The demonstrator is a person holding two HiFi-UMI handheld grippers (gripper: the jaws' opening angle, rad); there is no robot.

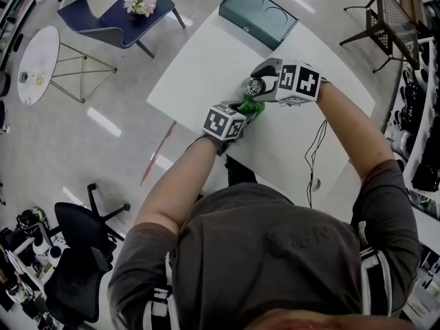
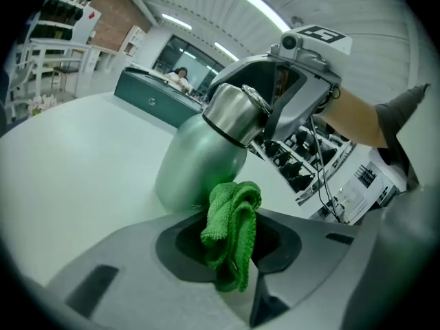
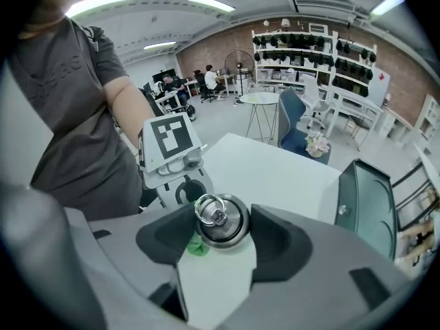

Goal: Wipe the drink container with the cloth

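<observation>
A pale green metal drink container [image 1: 256, 86] with a steel cap stands on the white table [image 1: 199, 67]. My right gripper [image 1: 267, 81] comes in from above, and its jaws press on both sides of the steel cap [image 3: 220, 218]. My left gripper [image 1: 247, 111] is shut on a bunched green cloth [image 2: 232, 218]. It holds the cloth just in front of the container's rounded body [image 2: 196, 167]; I cannot tell whether they touch. In the right gripper view a bit of the cloth [image 3: 198, 246] peeks out below the cap.
A dark green box [image 1: 258, 14] lies at the table's far edge. A black cable [image 1: 313, 150] hangs over the table's right side. On the floor to the left are a blue chair [image 1: 120, 19] with flowers, a round side table [image 1: 38, 64] and a black office chair [image 1: 82, 232].
</observation>
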